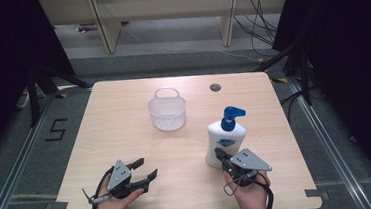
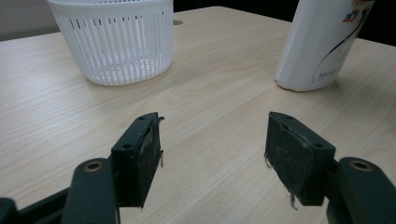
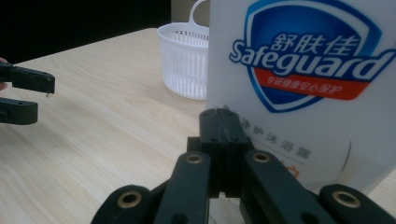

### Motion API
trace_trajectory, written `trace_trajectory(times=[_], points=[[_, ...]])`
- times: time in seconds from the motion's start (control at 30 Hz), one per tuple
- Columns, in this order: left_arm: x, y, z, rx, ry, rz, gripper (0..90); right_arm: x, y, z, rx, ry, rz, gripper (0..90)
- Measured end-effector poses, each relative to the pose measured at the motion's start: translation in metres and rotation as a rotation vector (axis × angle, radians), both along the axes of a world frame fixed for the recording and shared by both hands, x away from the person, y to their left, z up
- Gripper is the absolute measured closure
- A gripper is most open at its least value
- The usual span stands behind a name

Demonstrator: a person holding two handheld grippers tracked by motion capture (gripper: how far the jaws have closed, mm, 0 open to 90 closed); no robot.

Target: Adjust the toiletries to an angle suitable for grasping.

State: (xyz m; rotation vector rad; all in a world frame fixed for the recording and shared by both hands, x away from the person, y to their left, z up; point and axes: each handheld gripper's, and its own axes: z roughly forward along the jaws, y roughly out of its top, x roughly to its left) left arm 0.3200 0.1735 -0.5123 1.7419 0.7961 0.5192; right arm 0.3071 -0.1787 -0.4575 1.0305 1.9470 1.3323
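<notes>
1. Landmark is the soap bottle (image 1: pixel 225 142): white body, blue pump head. It stands upright on the wooden table (image 1: pixel 126 139), in the right half and nearer the person's edge than the far edge.
2. Right gripper (image 1: pixel 221 157): jaws fully closed, pad against pad, nothing between them. In the right gripper view the closed tip (image 3: pixel 223 126) sits right at the bottle's lower front label. Touching or a hair off: cannot tell.
3. Left gripper (image 1: pixel 146 169): jaws spread fairly wide and empty, bare tabletop between the pads (image 2: pixel 144 156). It sits well to the left of the bottle, at about the same depth on the table.
4. Key relation: the bottle lies straight ahead of the right gripper's tip, away from the person, with no room between them to speak of. The right hand (image 1: pixel 250 192) is clearly the nearer one; from the left gripper the bottle is off to the right and forward.
5. Bottle long axis is vertical, base on the table, no visible tilt. The pump spout points to the right and slightly away from the person. The printed label faces the right gripper.
6. White slotted basket (image 1: pixel 167 111), handle up, stands beyond the bottle and to its left, apart from it, near table centre. It looks empty.
7. My read: the closed right jaws can only nudge the bottle. A grasp needs them opened wider than the body first, or the left gripper brought across.
</notes>
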Motion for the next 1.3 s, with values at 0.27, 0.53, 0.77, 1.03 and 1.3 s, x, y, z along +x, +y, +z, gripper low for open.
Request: trace_trajectory(times=[0.27,0.53,0.77,1.03,1.3], points=[[-0.001,-0.002,0.004,-0.023,-0.021,0.000,34.4,-0.005,-0.003,0.003,0.022,-0.010,0.008,85.0],[-0.005,-0.013,0.018,-0.051,-0.035,-0.008,33.9,-0.033,-0.032,0.013,0.060,-0.074,-0.023,70.0],[-0.005,-0.037,0.034,-0.095,-0.055,-0.045,31.5,-0.035,-0.078,0.004,0.105,-0.080,-0.204,55.3],[0.000,-0.061,0.051,-0.096,-0.070,-0.061,28.4,-0.020,-0.102,-0.024,0.122,-0.012,-0.364,41.2],[0.003,-0.080,0.064,-0.094,-0.095,-0.097,27.8,-0.009,-0.110,-0.046,0.099,0.006,-0.398,38.8]])
